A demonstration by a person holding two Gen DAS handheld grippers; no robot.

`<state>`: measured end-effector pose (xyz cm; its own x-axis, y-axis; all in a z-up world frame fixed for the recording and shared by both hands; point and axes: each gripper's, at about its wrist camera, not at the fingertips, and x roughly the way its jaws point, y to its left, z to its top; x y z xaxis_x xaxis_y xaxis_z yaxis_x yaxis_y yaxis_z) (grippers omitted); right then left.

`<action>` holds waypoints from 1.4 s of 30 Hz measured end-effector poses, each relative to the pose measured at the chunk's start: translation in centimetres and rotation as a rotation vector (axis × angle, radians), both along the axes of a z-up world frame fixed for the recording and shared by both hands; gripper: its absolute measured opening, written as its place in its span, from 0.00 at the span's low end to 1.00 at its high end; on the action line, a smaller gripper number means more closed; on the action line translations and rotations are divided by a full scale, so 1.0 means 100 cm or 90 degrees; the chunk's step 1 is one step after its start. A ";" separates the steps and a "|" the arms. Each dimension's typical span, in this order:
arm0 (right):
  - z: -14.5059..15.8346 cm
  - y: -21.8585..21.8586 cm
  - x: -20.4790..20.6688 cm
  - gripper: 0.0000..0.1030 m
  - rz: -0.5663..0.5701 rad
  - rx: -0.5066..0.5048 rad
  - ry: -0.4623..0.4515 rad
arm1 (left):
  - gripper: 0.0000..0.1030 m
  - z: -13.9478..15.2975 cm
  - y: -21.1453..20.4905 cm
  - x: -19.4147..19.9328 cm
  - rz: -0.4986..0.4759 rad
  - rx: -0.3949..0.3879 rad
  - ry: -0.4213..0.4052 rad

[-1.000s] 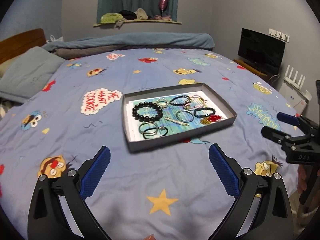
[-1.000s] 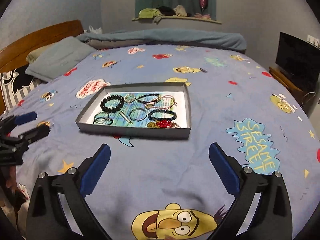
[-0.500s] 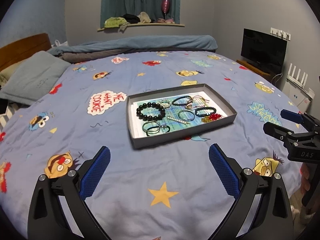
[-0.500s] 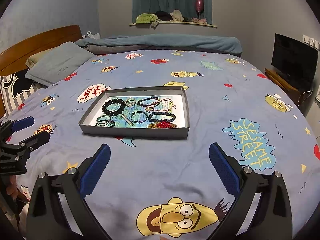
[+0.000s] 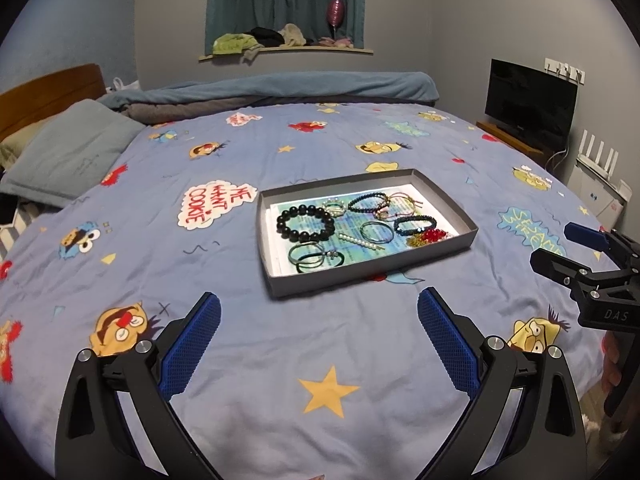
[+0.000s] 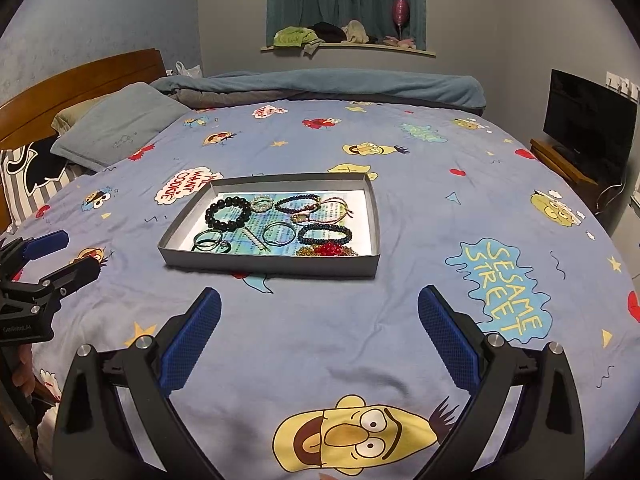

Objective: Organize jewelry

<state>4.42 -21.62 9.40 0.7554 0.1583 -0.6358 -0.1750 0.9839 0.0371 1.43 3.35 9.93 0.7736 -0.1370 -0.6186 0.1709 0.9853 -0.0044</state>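
A shallow grey tray (image 5: 360,276) lies on the bed and also shows in the right wrist view (image 6: 272,268). It holds several pieces of jewelry: a black bead bracelet (image 5: 306,222), green hair ties (image 5: 314,258), a pearl hair clip (image 5: 362,240), a dark blue bead bracelet (image 5: 414,225) and a red bead piece (image 5: 434,235). My left gripper (image 5: 318,332) is open and empty, above the bedspread short of the tray. My right gripper (image 6: 318,332) is open and empty, also short of the tray. Each gripper shows in the other's view, the right gripper (image 5: 560,248) and the left gripper (image 6: 60,256).
The bed has a blue cartoon-print cover (image 5: 240,340). Grey pillows (image 5: 68,152) and a wooden headboard lie at the left, a rolled blue blanket (image 5: 280,84) at the far side. A TV (image 5: 528,100) on a low stand is at the right.
Both grippers have pulled back and risen a little, so the tray looks slightly farther and more of the room shows. Both stay open. The jewelry has not moved.
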 end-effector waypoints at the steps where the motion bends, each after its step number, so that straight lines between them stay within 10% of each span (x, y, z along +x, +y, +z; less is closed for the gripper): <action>1: 0.000 0.000 0.000 0.95 0.000 0.000 0.000 | 0.95 0.000 0.000 0.000 0.000 -0.001 0.000; 42: -0.004 0.001 0.002 0.95 0.002 -0.001 0.008 | 0.95 -0.004 0.000 0.002 -0.001 0.005 0.000</action>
<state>4.65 -21.52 9.03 0.7473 0.1606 -0.6448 -0.1783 0.9832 0.0383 1.59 3.36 9.54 0.7736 -0.1327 -0.6196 0.1720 0.9851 0.0038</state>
